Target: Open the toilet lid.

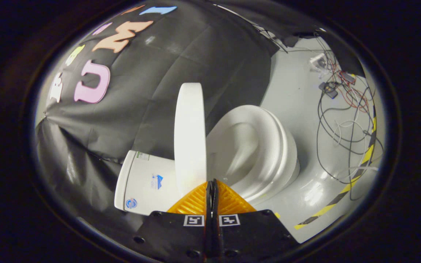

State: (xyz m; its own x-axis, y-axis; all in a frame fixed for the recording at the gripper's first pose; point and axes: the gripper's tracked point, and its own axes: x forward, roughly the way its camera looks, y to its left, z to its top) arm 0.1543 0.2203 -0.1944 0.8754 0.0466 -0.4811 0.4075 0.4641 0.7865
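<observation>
Tongs (212, 181) together, raised toilet lid (189, 135) ahead, grey floor (294, 91), loose cables (338, 120)

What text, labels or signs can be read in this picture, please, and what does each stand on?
No text is legible.
Tank: three stickers, too small and blurred to read.
Gripper, fingers together just before the raised lid: two square black-and-white markers, patterns, no words.
Floor: striped tape, no lettering.
</observation>
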